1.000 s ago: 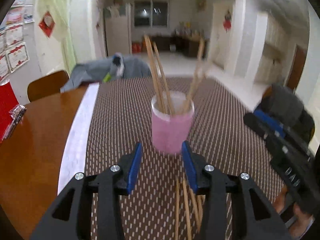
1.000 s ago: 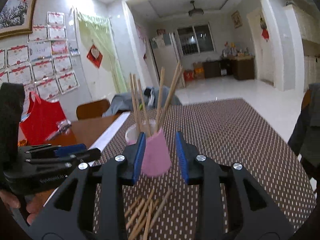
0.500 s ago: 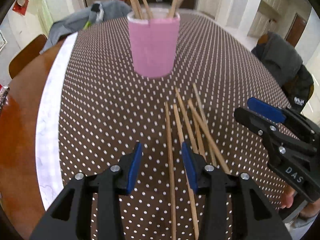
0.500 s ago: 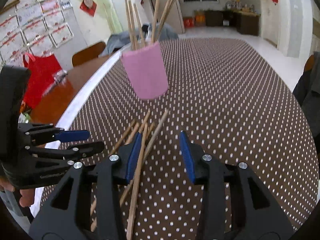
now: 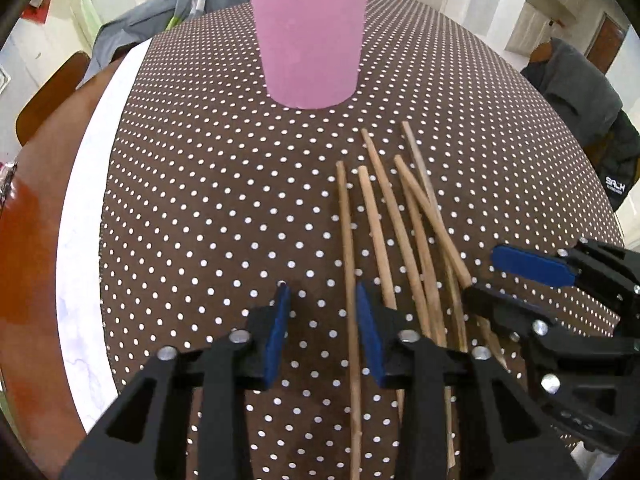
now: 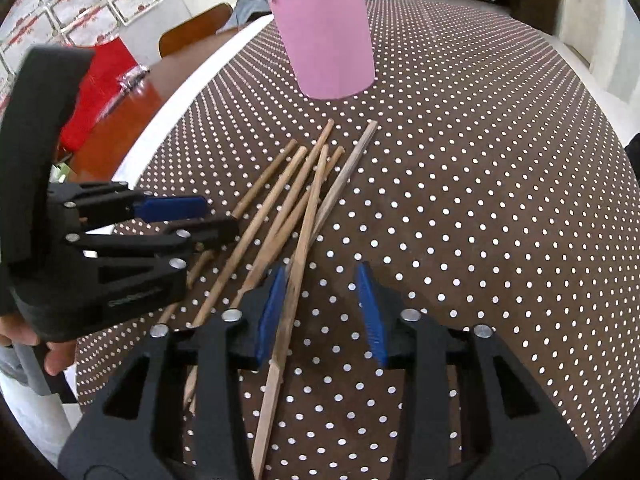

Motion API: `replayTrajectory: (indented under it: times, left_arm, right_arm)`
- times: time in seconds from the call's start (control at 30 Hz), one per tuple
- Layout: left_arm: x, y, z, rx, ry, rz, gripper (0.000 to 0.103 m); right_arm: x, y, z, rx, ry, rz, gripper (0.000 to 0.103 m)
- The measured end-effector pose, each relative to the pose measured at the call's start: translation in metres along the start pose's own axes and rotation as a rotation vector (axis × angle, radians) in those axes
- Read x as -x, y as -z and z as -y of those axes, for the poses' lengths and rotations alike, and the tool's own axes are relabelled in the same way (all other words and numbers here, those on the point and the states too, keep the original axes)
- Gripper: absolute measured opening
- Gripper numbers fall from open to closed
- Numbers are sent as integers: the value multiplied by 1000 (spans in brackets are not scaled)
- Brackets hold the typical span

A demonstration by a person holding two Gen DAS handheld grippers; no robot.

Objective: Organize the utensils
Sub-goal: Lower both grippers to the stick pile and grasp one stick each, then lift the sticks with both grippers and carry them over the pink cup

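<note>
A pink cup (image 5: 310, 40) (image 6: 326, 36) holding several chopsticks stands upright on the dotted cloth. Several loose wooden chopsticks (image 5: 400, 220) (image 6: 288, 200) lie fanned out in front of it. My left gripper (image 5: 322, 320) (image 6: 200, 218) points down at the pile's left side. Its jaws are closing, and the leftmost chopstick (image 5: 348, 280) lies between them close to the right pad, not pinched. My right gripper (image 6: 320, 304) (image 5: 504, 284) is over the pile's right side, its jaws also closing. One chopstick (image 6: 298, 272) runs just inside its left pad without being squeezed.
A brown polka-dot cloth (image 5: 200, 200) with a white border (image 5: 80, 240) covers the wooden table (image 5: 28, 240). A red bag (image 6: 96, 92) sits on the bare wood at left. A dark jacket (image 5: 580, 92) hangs over a chair at right, and grey clothing (image 5: 152, 20) lies beyond the cup.
Both grippers have dropped and tipped downward from the cup toward the loose chopsticks. The left jaws stand narrower than before. The two grippers now sit close together over the pile.
</note>
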State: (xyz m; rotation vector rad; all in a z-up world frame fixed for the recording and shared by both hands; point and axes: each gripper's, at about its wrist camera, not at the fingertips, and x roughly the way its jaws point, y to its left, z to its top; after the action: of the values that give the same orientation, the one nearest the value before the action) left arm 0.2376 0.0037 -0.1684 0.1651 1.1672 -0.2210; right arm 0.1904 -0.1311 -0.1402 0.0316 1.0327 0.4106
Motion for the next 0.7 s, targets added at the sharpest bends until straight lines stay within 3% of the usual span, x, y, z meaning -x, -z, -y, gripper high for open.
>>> replayTrajectory:
  times: [0.17,0.4,0.7]
  left_arm:
    - [1,-3,-1,19,6,-3,10]
    - [0,-6,2,37,-6,7,5]
    - [31,-6,2,62,1,132,5]
  right_arm:
    - [0,-5,-4,15,28,-13,28]
    - [-14,-17,-11,54,88,-32,10]
    - [-3,-22,4,11,55,28,7]
